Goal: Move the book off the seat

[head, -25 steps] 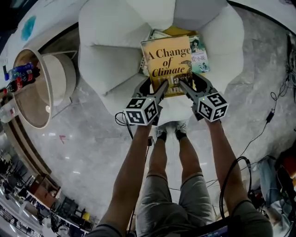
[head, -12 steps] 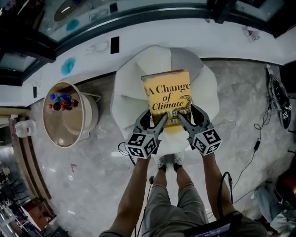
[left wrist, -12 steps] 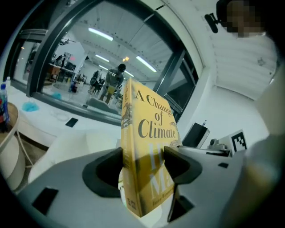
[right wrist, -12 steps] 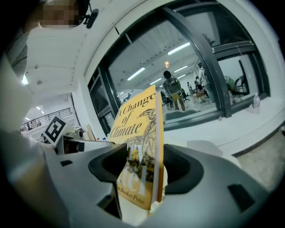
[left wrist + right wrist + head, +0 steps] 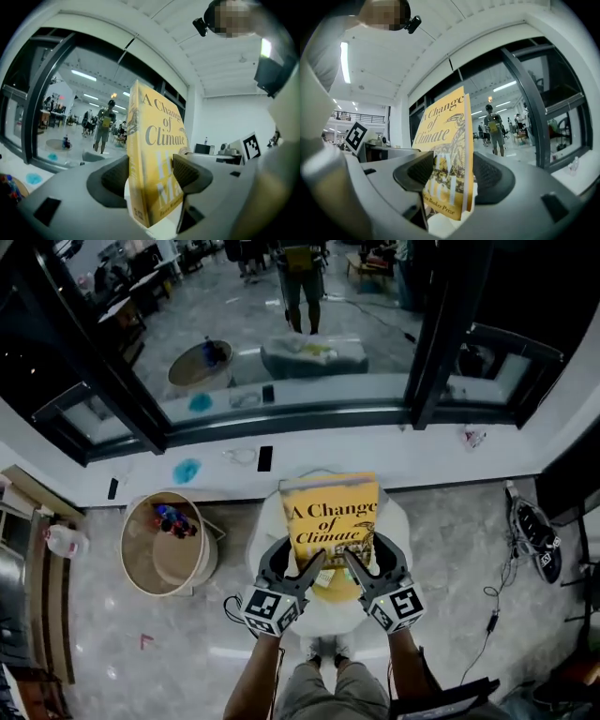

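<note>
Head view: the book has come up with the left gripper and right gripper, now clear above the seat. Lift looks done; set-down remains. The book hides the seat's middle.
Left gripper view: jaws clamp the book's lower edge.
Right gripper view: same grip; seat out of frame.

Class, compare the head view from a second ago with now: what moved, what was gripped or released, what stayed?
The yellow book has risen well clear of the white seat, carried up by the left gripper and right gripper together. Nothing was let go: both pairs of fingers stay clamped on its lower edge. The seat and round table stay put.
</note>
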Motion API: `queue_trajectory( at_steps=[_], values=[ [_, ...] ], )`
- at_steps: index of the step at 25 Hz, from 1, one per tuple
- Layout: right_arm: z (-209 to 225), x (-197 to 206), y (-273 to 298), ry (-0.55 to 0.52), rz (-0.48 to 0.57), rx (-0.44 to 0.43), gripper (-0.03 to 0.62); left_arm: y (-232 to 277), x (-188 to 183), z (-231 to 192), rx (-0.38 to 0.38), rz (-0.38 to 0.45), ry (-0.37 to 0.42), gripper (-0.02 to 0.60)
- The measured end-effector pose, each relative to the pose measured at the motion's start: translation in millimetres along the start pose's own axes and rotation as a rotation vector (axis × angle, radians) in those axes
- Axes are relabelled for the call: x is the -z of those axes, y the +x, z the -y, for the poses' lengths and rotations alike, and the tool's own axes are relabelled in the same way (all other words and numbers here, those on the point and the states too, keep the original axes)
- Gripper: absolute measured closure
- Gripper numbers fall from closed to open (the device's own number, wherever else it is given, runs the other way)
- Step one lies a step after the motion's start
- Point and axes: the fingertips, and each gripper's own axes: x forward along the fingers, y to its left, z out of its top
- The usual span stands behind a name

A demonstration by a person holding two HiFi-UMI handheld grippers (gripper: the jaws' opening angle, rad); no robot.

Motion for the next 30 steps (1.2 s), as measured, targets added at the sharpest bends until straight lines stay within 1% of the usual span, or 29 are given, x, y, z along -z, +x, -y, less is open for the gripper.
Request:
queue_trajectory(
  at_steps=[2, 5, 7, 9, 12, 17, 20, 22, 24, 26, 28, 30],
  values=[
    [-17.5, -42.2, -13.5, -0.028, 0.034, -0.001, 0.332, -17.5, -41.5, 19.2, 0.008, 0.025, 0.05, 0.279],
    [-36.9, -91.0, -34.4, -0.065, 0.077, -0.007, 0.332, -39.4, -88.7, 46.2, 0.016, 0.08, 0.099, 0.279],
    [-48.5, -117.9, -45.7, -0.099, 0.105, -0.019, 0.332, -52.7, -113.6, 60.8, 0.02, 0.125, 0.133, 0.279],
    [-63.6, -132.6, -59.6, -0.131, 0.121, -0.03, 0.332, -70.1, -125.7, 72.9, 0.028, 0.149, 0.157, 0.28],
    [-78.4, -129.7, -76.7, -0.139, 0.124, -0.023, 0.332, -88.9, -121.7, 82.9, 0.033, 0.149, 0.157, 0.279],
    [-81.5, -117.7, -87.8, -0.109, 0.117, -0.017, 0.332, -96.8, -110.2, 90.2, 0.024, 0.137, 0.158, 0.279],
    [-82.1, -115.2, -91.8, -0.107, 0.114, -0.03, 0.332, -100.0, -107.1, 93.9, 0.01, 0.135, 0.162, 0.279],
    [-87.5, -114.0, -91.1, -0.103, 0.112, -0.051, 0.332, -106.9, -106.0, 92.9, -0.013, 0.136, 0.16, 0.279],
    [-96.2, -112.6, -86.2, -0.094, 0.109, -0.088, 0.332, -117.3, -105.4, 88.1, -0.049, 0.139, 0.158, 0.279],
    [-108.2, -110.4, -77.6, -0.088, 0.105, -0.142, 0.332, -130.8, -104.2, 80.2, -0.1, 0.139, 0.159, 0.279],
    [-125.0, -105.1, -67.8, -0.081, 0.098, -0.21, 0.332, -149.5, -101.3, 70.1, -0.17, 0.139, 0.159, 0.279],
    [-145.3, -97.9, -56.4, -0.073, 0.091, -0.293, 0.332, -171.8, -97.7, 58.7, -0.26, 0.149, 0.165, 0.279]
  ],
)
